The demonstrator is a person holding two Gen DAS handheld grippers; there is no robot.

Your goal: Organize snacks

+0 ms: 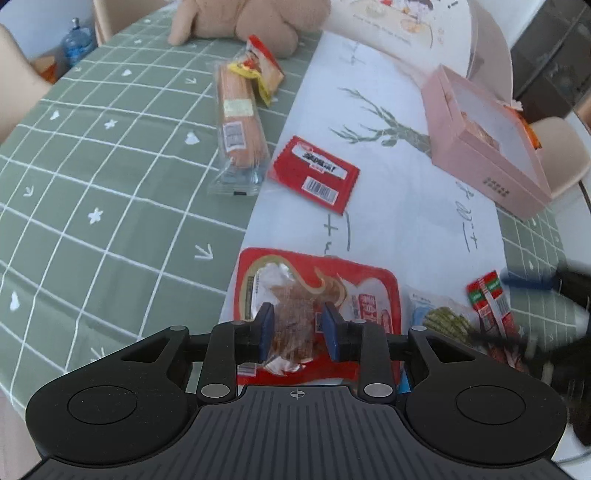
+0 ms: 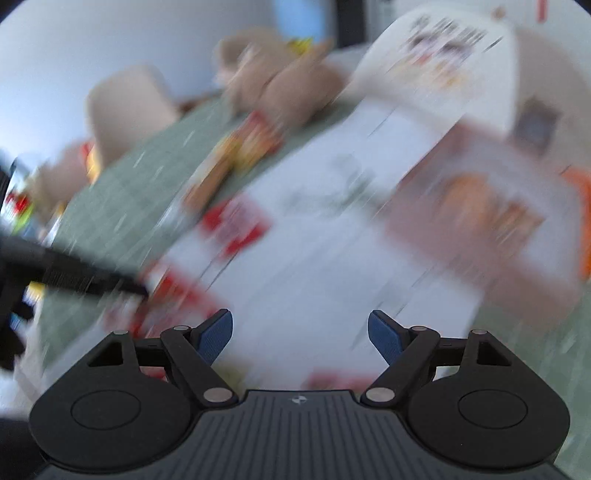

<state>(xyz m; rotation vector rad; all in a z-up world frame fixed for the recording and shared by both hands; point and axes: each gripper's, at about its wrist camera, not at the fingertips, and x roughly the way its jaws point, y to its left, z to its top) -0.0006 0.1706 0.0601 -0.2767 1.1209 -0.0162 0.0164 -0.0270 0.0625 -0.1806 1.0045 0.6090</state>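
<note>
Left view: sharp; left tongs (image 1: 298, 328) pinch a clear packet of brown dried-meat slices (image 1: 293, 325) between blue pads, above a large red snack pouch with a clear window (image 1: 369, 280) lying at 6 o'clock on the surface.
Right view: heavily smeared by motion blur; right tongs (image 2: 300, 334) stand wide with nothing between the blue pads; shapes beyond show only as colour patches.
Only in left view: a long clear-wrapped pink sausage (image 1: 236, 125) at 11 o'clock; a small red-and-yellow sachet (image 1: 264, 70) touching its far end; a flat red packet with white label and barcode (image 1: 314, 173) near the centre; a thin red-and-green stick packet (image 1: 489, 299) at 4 o'clock; a pale packet showing green contents (image 1: 439, 314) just beside it.
Both views: a pink cardboard box with a clear window lid (image 1: 487, 162) at 2 o'clock; a beige plush toy (image 1: 258, 22) at 12 o'clock.
Writing: barcodes on sausage and flat red packet; print too small to read.
Surface: green checked cloth with white motifs (image 1: 92, 166); a white paper sheet with a tree drawing (image 1: 388, 206) carries most snacks.
</note>
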